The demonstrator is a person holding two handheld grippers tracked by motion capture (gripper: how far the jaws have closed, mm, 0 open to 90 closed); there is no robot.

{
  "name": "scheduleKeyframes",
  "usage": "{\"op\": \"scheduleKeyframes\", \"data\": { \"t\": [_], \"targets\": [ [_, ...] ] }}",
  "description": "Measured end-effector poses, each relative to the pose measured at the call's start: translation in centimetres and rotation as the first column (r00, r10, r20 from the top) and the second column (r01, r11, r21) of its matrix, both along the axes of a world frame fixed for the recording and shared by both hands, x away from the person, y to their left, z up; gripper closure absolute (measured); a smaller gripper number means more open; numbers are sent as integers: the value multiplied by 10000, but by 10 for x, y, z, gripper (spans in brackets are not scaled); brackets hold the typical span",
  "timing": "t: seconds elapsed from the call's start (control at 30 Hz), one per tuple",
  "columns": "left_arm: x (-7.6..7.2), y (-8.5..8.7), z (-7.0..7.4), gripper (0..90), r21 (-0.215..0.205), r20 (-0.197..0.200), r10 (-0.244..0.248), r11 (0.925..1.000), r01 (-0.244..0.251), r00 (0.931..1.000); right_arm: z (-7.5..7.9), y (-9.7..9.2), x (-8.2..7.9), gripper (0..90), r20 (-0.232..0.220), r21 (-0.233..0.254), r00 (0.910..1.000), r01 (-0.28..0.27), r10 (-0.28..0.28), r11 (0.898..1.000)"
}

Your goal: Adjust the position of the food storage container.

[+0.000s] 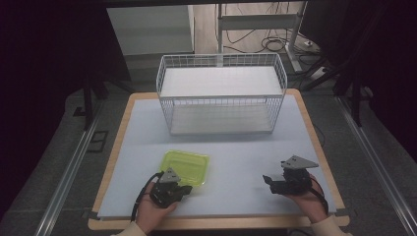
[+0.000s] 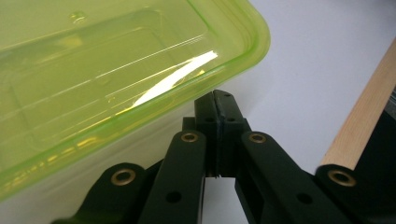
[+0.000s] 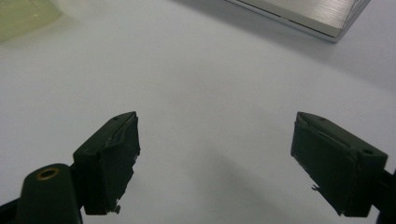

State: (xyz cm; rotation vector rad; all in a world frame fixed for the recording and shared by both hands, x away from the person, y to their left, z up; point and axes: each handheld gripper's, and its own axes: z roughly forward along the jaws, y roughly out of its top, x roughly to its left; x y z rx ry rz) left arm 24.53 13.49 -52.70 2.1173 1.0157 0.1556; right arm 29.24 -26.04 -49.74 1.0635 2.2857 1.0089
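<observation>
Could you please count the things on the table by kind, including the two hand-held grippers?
Green plastic container: 1
White wire basket: 1
Grippers: 2, the left gripper and the right gripper
Total: 4

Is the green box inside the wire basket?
No, the green box lies on the table, in front of the wire basket.

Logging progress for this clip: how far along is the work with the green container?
Early stage. Done: the left gripper is shut, its tips at the rim of the translucent lime-green plastic container; whether they pinch it is unclear. In hand: moving that container. Left: the white wire basket looks unfilled; the right gripper waits open over the white tabletop.
</observation>
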Motion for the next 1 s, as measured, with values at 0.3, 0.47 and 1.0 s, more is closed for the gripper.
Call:
{"op": "scheduleKeyframes", "data": {
  "t": [0.3,0.47,1.0],
  "targets": [
    [-1,-3,2,898,-193,-18,-97,9998,96,10000,0,0,0,157,-10,-50,10000,-27,27,10000],
    [-17,21,23,898,-898,518,189,9959,-141,9985,0,-1,-1,157,33,-51,10000,-6,7,10000],
    [25,124,14,899,-1704,-160,3087,9364,-3068,9510,-1,0,1,158,-120,-75,9999,33,-34,10000]
  ]
}}
